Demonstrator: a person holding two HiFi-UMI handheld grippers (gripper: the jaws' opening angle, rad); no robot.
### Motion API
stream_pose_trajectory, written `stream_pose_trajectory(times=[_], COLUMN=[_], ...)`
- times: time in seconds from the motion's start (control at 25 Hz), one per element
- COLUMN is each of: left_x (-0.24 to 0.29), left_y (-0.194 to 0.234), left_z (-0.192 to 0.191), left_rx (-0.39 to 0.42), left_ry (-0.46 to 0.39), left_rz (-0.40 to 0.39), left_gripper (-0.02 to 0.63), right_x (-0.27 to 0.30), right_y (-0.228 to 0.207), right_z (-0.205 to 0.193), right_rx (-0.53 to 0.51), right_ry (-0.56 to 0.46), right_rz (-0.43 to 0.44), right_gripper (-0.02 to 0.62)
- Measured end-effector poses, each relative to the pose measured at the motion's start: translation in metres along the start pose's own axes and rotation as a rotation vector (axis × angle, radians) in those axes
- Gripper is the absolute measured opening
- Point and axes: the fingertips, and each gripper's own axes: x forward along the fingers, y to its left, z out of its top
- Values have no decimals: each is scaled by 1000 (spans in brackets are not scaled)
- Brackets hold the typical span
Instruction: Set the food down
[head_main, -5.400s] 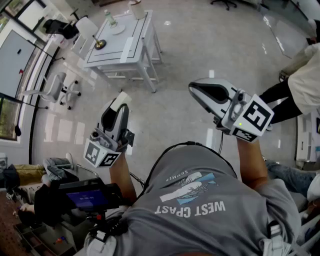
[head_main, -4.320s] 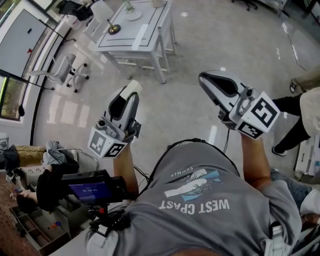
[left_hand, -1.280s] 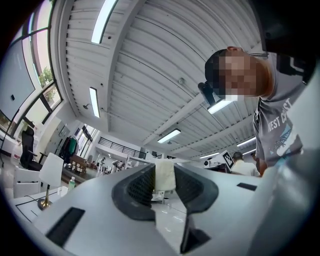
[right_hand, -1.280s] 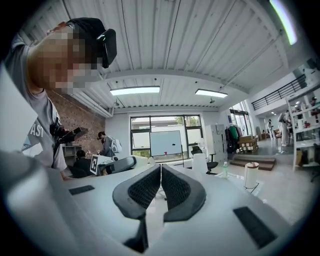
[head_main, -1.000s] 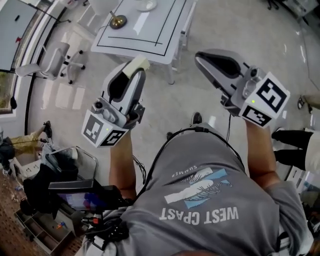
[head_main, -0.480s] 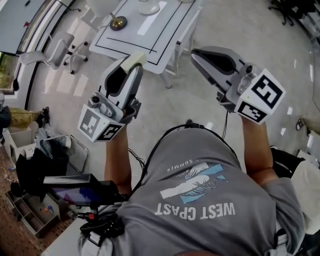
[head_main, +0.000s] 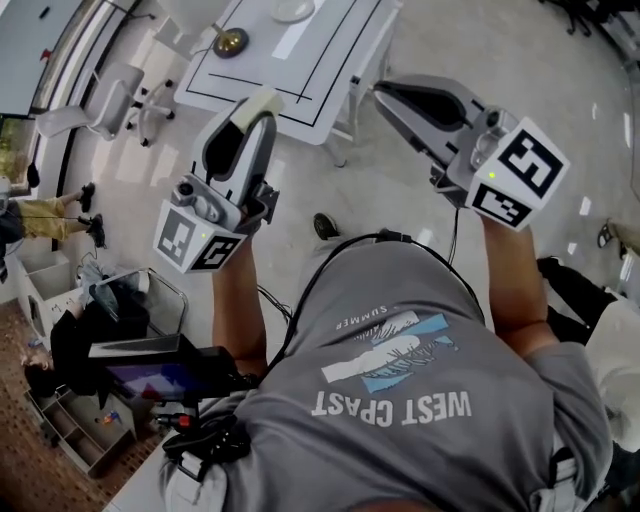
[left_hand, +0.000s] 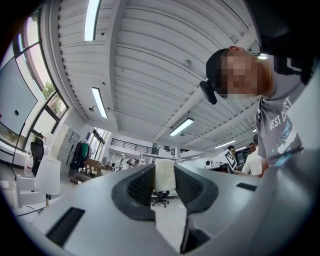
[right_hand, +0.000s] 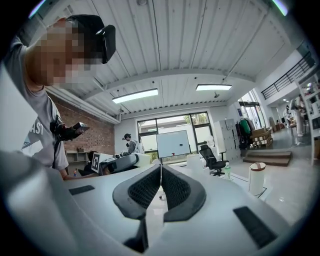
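Observation:
A pale cream block of food sits pinched between the tips of my left gripper, which is held up in the air at the head view's left. In the left gripper view the food stands upright between the two dark pads. My right gripper is raised at the right, its jaws together with nothing between them; in the right gripper view the right gripper shows its pads meeting. Ahead on the floor stands a white table with a black line border.
A small plate and a brass object lie on the table. A white office chair stands left of it. A cart with a screen is at lower left, and a person's legs show at the left edge.
The table has come closer and lower in the head view as I walk toward it. Both grippers keep their pose, the left still gripping the food.

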Motion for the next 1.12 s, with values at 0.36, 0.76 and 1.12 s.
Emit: stream_pose_trajectory(times=[0.36, 0.76, 1.12], left_x=[0, -8, -9], left_y=[59, 117, 139], left_z=[-10, 2, -5], left_rx=[-50, -28, -57], left_ry=[-1, -30, -23], left_rz=[-103, -159, -165], left_gripper=[108, 108, 107], right_x=[51, 108, 129], right_y=[-20, -33, -32], right_z=[-5, -6, -17], right_rx=[-12, -55, -27], right_ry=[20, 30, 39], right_rz=[-103, -149, -164], right_gripper=[8, 8, 8])
